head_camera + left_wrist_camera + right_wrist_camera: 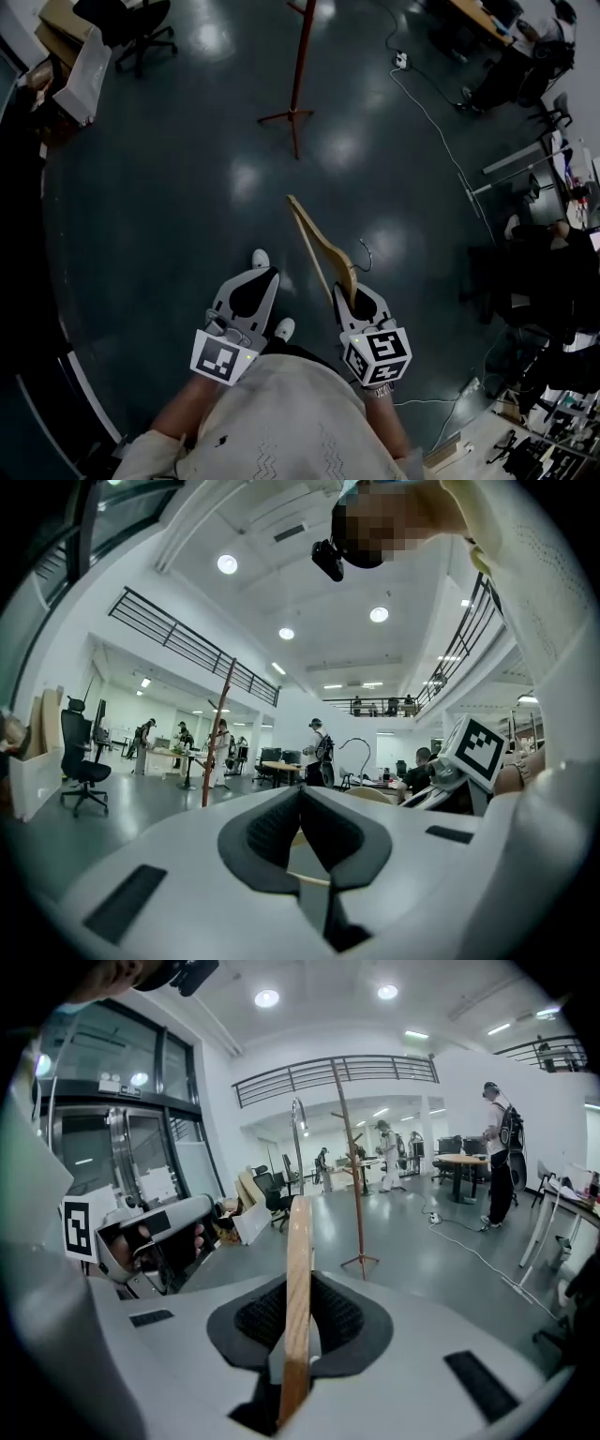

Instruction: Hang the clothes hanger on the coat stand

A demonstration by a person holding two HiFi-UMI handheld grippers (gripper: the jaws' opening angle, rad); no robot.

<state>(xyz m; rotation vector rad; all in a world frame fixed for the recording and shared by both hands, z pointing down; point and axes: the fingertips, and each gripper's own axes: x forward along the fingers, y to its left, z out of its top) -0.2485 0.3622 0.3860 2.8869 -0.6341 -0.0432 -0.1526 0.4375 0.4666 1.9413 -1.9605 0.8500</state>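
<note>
1. Hanger (319, 246): this wooden clothes hanger is sitting edge-on between the jaws of your right gripper (349, 292). It is reaching forward and to the left from the jaws, above the dark glossy floor (169, 187). Its wire hook (364, 253) is curling out on the right, close to the gripper's tips.
2. Right gripper: you are keeping its jaws a little way apart, and they are pressing on the hanger's wooden arm from both sides. In the right gripper view the arm (298, 1288) is running upright through the middle of the dark pads (258, 1316).
3. Left gripper (261, 274): you are holding it just to the left of the right one, at about the same height. In the left gripper view its jaws are meeting at the tips and are gripping nothing.
4. Coat stand (298, 66): the reddish-brown pole on spreading feet is standing on the floor ahead of you, well apart from the hanger. The hanger is not touching it.
5. Surroundings: an office chair (141, 28) is standing far off to the left, and a white cable (431, 112) is trailing across the floor to the right of the stand.
</note>
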